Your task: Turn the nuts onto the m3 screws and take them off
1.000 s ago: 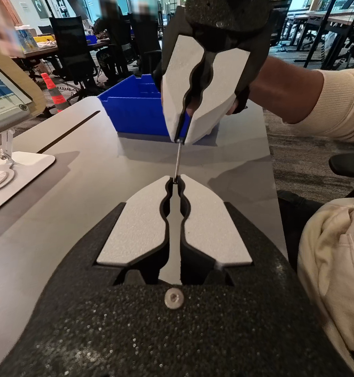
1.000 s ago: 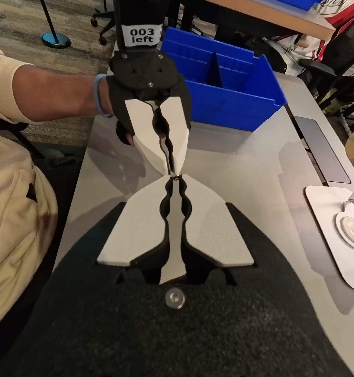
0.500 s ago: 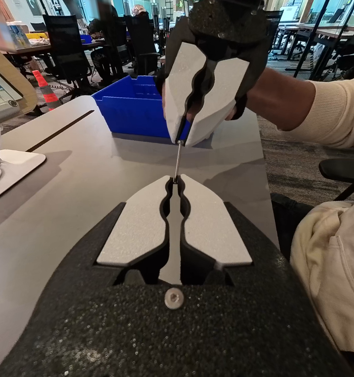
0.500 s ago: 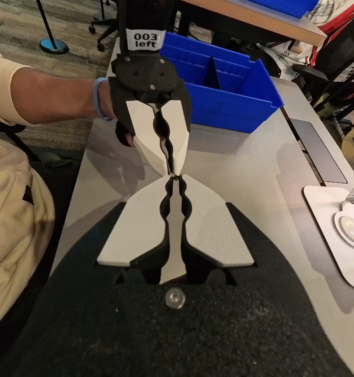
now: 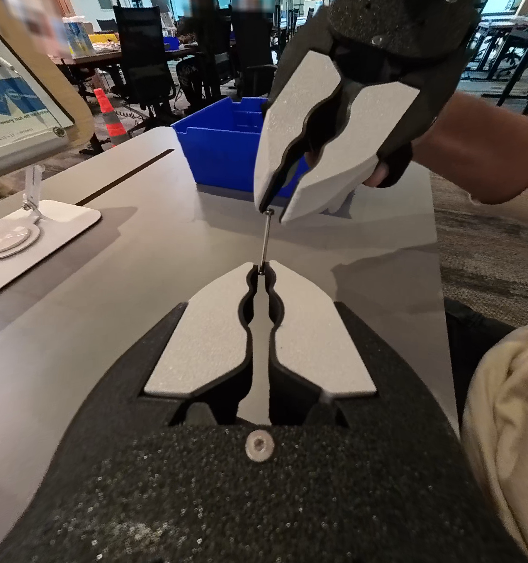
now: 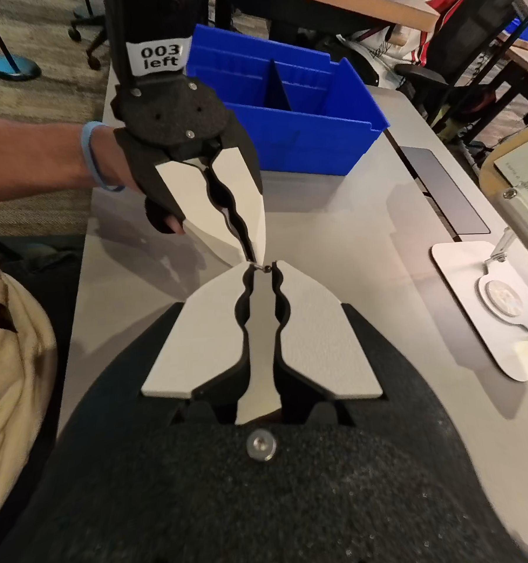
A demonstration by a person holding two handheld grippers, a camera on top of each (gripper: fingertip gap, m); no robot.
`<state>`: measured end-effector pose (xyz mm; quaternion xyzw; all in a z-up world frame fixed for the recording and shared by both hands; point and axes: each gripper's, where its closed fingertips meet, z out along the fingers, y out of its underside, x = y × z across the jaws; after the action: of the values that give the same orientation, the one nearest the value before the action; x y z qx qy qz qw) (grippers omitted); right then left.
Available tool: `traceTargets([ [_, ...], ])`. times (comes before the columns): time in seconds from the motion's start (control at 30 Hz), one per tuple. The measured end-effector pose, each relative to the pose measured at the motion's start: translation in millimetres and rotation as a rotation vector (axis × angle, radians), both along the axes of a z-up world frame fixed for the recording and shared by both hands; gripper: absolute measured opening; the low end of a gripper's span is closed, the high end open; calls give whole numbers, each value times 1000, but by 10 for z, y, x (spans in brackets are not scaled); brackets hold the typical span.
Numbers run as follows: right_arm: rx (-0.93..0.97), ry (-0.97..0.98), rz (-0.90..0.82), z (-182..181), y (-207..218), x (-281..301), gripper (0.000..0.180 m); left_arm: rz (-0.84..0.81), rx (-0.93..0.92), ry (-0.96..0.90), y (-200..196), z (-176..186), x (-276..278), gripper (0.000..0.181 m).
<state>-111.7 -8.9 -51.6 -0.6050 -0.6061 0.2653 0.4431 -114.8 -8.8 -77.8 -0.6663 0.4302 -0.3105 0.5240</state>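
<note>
A thin silver m3 screw [image 5: 265,240] hangs in the air above the grey table [image 5: 119,289]. My left gripper [image 5: 261,268] is shut on its near end. The far end carries a small dark piece [image 5: 269,210]; I cannot tell whether it is a nut or the screw head. My right gripper [image 5: 271,214] points down at that end with its jaws a little apart, and the dark piece sits between the tips, close to one finger. In the right wrist view the right gripper [image 6: 262,265] is slightly open around the dark piece [image 6: 267,268], and the left gripper [image 6: 254,259] meets it tip to tip.
A blue divided bin [image 6: 302,143] stands on the table behind the grippers and also shows in the left wrist view [image 5: 220,152]. A white stand base [image 6: 485,304] with a sign panel [image 5: 13,100] stands at the table's side. A person's arms and cream sleeves are close by. My two grippers' fingertips are within a few centimetres of each other.
My right gripper has opened a little and no longer pinches the screw's far end. The left gripper still holds the screw. Both hands have shifted slightly.
</note>
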Motion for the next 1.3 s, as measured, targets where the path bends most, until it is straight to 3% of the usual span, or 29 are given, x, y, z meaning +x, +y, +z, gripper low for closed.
traceTargets([
  [0.23, -37, 56, -1, 53, 9, 16, 22, -41, -24, -86, -47, 95, -1, 4],
  [0.53, -214, 329, 93, 280, -142, -39, 36, -136, -85, -243, -152, 257, 2, 4],
  [0.77, -213, 447, 119, 396, -218, -72, 34, -172, -123, -289, -176, 272, -4, 4],
  [0.97, -157, 403, 73, 382, -158, -62, 11, -185, -119, -290, -196, 274, 10, 4],
  [1.3, -263, 470, 101, 375, -200, -53, 13, -207, -113, -325, -233, 352, -2, 4],
])
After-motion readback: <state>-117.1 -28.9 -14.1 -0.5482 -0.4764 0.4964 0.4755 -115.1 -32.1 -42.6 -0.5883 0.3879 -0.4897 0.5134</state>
